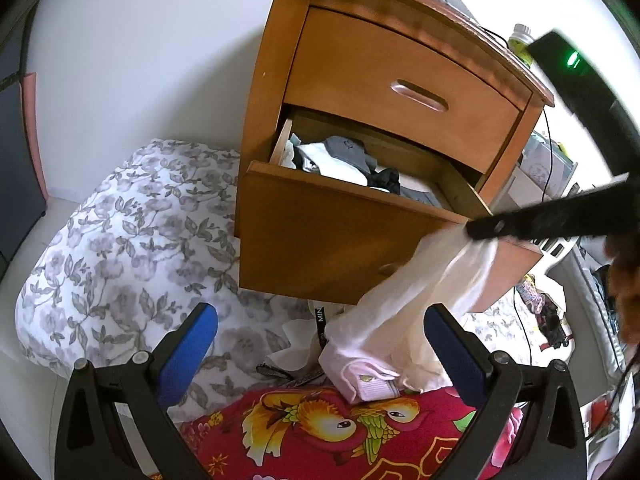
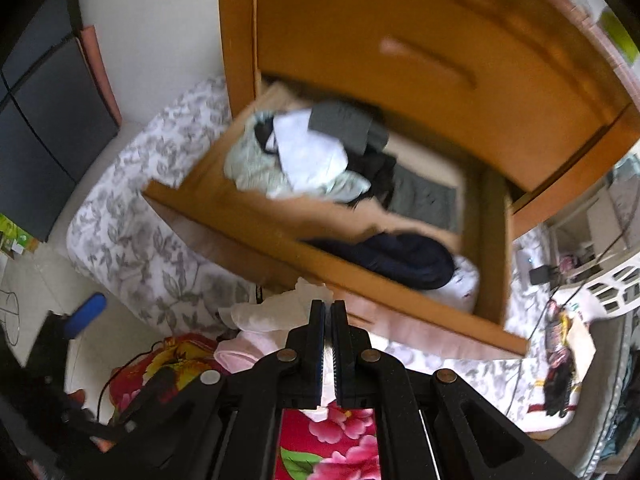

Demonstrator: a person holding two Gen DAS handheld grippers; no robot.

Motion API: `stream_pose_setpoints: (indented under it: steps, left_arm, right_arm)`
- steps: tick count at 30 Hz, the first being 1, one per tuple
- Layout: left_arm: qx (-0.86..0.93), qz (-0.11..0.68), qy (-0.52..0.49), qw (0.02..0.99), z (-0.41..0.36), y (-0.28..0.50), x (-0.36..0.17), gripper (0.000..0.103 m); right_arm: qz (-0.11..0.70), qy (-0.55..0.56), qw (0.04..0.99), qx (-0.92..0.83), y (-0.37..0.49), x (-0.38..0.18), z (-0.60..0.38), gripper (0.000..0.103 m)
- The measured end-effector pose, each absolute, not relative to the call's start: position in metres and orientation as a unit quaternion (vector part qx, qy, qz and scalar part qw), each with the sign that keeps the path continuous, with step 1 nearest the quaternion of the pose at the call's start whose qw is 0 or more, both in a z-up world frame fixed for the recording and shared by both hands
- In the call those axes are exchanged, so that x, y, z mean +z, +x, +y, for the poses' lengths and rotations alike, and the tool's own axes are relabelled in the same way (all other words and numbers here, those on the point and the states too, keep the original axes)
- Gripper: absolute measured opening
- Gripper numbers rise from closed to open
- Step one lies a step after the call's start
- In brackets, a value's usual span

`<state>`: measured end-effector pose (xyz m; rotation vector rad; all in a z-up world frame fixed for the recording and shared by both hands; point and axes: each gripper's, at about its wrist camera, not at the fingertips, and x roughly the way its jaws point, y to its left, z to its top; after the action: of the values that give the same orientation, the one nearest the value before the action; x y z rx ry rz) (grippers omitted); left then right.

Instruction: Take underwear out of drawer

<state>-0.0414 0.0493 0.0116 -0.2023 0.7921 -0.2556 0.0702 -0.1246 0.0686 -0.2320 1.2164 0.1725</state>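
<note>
- The step in hand looks like the carry-away part: the right gripper (image 2: 329, 312) has its two fingers pressed together on a thin cream-white piece of underwear (image 1: 424, 292), and the cloth hangs down outside the front of the open drawer (image 1: 340, 236).
- The cloth's lower end rests by a folded pink cloth (image 1: 360, 372) on the red flowered blanket (image 1: 320, 432). So it is out of the drawer but not let go.
- The next move, I think, is to lower the cloth onto the bed and open the fingers so it drops flat.
- More clothes sit in the drawer: a white and grey pile (image 2: 304, 152) at the back and a dark rolled bundle (image 2: 396, 258) near the front.
- The right gripper reaches in from the right side, near the drawer's front corner. Its view is blurry, so I cannot say just how much cloth it has.
- The left gripper (image 1: 320, 344) is low over the bed, pointing at the drawer, with its blue pads (image 1: 188, 352) spread wide and nothing between them.
</note>
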Motion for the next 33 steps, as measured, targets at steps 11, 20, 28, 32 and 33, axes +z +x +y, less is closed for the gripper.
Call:
stream_pose_setpoints:
  steps: [11,20,28,32,33]
  left_arm:
    - [-0.122,0.393,-0.096,0.906,0.051,-0.039,0.006,0.103]
    - [-0.123,0.390,-0.094,0.908,0.050,-0.041,0.007,0.103]
    - [-0.115,0.381,-0.103,0.912,0.053,-0.042,0.009,0.103]
    - [-0.110,0.376,-0.103,0.914,0.052,-0.043,0.010,0.103]
    - [-0.108,0.375,-0.103,0.915,0.052,-0.044,0.011,0.103]
  right_arm:
    - [0.597,-0.116,0.789,0.085,0.072,0.026,-0.110,0.004]
    - [0.587,-0.134,0.794,0.079,0.068,0.044,-0.115,0.054]
    - [0.573,-0.155,0.802,0.066,0.064,0.070,-0.133,0.071]
    - [0.557,-0.173,0.810,0.058,0.061,0.088,-0.142,0.078]
    - [0.553,-0.174,0.813,0.058,0.060,0.092,-0.144,0.080]
